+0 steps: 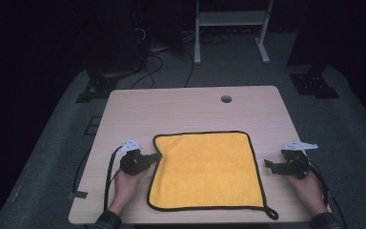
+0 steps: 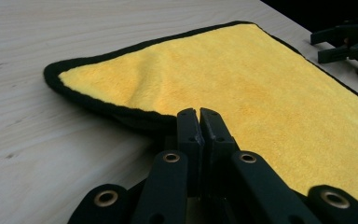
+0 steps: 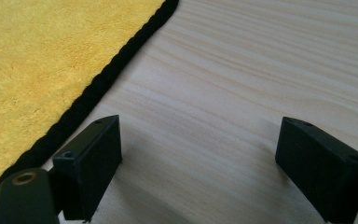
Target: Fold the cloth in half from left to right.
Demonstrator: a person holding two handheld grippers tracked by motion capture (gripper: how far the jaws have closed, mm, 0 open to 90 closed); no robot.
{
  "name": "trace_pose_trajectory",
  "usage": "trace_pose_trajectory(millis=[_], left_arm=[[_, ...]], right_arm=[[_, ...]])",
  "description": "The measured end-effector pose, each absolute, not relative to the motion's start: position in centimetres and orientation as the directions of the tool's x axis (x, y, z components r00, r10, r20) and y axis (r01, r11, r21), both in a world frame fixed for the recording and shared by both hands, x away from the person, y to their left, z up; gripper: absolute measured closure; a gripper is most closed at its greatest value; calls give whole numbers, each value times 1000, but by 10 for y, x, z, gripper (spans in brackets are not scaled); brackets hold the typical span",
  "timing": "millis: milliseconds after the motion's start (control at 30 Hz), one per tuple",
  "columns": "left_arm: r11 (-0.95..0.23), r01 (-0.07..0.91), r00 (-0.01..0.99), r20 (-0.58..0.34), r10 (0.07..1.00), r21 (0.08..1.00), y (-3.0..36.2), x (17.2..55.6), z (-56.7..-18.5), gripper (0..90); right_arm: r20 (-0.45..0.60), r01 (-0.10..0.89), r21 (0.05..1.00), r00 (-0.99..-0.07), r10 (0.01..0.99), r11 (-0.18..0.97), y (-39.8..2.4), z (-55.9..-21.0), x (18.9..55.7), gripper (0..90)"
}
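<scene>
In the high view, a yellow cloth with a black hem is lying flat on the near half of the desk. A small loop at its near right corner is sticking out toward the desk's front edge. The left tongs are reaching in from the left and meeting the cloth's left edge, toward its far corner. The right tongs are sitting just beside the cloth's right edge, apart from it, on bare wood. A hand is holding each tool from below.

In the left gripper view, the left tongs are pinching shut on the cloth's black hem, which is lifting slightly off the desk and puckering where the jaws are biting it. The other tool is showing at the far right.

In the right gripper view, the right tongs are standing wide, holding nothing, with bare desk between the jaws. The cloth is lying to the left, its hem running past the left jaw.
</scene>
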State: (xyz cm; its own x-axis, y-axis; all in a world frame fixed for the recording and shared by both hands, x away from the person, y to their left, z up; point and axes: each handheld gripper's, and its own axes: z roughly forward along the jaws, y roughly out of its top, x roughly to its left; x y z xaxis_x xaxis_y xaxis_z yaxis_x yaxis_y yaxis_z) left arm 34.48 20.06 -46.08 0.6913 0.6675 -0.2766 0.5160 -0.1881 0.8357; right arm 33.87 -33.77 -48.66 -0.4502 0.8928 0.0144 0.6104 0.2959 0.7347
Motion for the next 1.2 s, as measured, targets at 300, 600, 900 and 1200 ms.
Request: trace_pose_trajectory(millis=[300, 600, 900, 1200], left_arm=[[-187, 495, 724, -284, 628, 848, 185, 349, -453, 874], [-199, 478, 759, -288, 584, 856, 163, 354, -447, 874], [-215, 470, 791, -300, 534, 856, 132, 361, -443, 874], [-213, 458, 811, -308, 497, 863, 105, 367, -440, 874]], right_arm=[[14, 610, 735, -451, 893, 296, -338, -487, 339, 134], [15, 611, 734, -450, 893, 296, -338, -487, 339, 134], [14, 610, 735, -450, 893, 296, -338, -487, 339, 134], [14, 610, 735, -450, 893, 296, -338, -487, 339, 134]])
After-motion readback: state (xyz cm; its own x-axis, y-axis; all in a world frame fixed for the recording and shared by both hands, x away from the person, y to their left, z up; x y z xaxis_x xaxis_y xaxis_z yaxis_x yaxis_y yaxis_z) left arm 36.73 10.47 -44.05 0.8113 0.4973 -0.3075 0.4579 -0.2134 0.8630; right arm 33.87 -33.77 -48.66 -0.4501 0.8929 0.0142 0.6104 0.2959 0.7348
